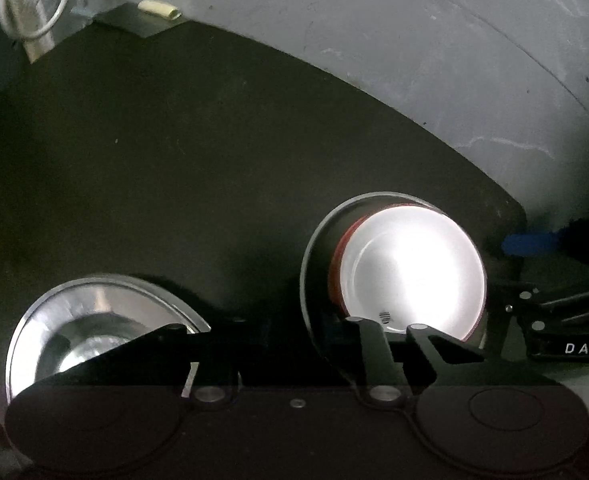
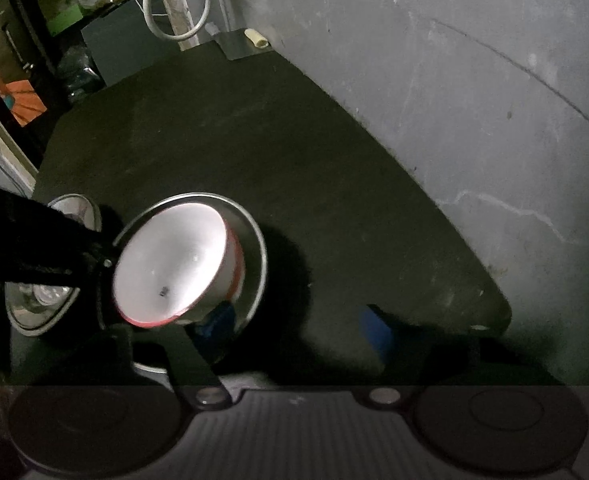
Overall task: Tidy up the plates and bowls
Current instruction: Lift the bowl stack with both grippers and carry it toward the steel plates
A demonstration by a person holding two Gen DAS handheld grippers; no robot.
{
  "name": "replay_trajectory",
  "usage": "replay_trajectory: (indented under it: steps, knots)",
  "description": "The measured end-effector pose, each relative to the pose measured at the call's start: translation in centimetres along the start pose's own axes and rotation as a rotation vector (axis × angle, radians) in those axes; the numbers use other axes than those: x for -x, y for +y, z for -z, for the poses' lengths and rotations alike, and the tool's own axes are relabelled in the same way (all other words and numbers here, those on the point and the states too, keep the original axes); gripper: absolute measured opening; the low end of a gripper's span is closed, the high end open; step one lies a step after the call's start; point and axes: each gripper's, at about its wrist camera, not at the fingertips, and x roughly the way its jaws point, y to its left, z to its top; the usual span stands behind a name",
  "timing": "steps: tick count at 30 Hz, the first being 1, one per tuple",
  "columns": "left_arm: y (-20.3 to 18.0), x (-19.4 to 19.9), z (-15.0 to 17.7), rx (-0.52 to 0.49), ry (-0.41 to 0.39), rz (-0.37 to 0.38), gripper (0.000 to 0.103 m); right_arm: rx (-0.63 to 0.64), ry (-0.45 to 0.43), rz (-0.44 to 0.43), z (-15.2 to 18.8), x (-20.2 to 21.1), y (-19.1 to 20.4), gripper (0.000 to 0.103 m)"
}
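Note:
A white bowl with a red outside (image 1: 410,268) sits inside a steel plate (image 1: 314,264) on the dark table. It also shows in the right wrist view (image 2: 174,260), with its plate (image 2: 256,248). A second steel plate (image 1: 82,312) lies at the left; the right wrist view shows it too (image 2: 34,316). My left gripper (image 1: 294,340) is open; its right finger (image 1: 374,344) is at the bowl's near rim. My right gripper (image 2: 290,344) is open, with blue-padded fingers (image 2: 374,332) spread beside the bowl's plate.
The dark table (image 1: 174,160) meets a grey wall (image 1: 414,60) at the back. A white cable (image 1: 34,0) hangs at the far left corner, by a small cream object (image 1: 159,9). Cluttered shelves (image 2: 22,60) stand beyond the table's left edge.

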Motion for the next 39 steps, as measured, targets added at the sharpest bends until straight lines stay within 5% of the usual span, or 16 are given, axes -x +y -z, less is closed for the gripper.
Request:
replay_trajectory:
  steps: [6, 13, 39]
  knots:
    - [0.0, -0.3, 0.2, 0.085, -0.001, 0.023, 0.009, -0.059, 0.019, -0.047, -0.6, -0.7, -0.6, 0.047]
    - [0.2, 0.0, 0.5, 0.122, -0.008, 0.027, 0.008, -0.11, 0.038, -0.122, -1.0, -1.7, -0.7, 0.015]
    - [0.9, 1.2, 1.2, 0.141, -0.046, 0.032, 0.008, -0.15, 0.027, -0.168, -0.8, -0.7, -1.5, 0.013]
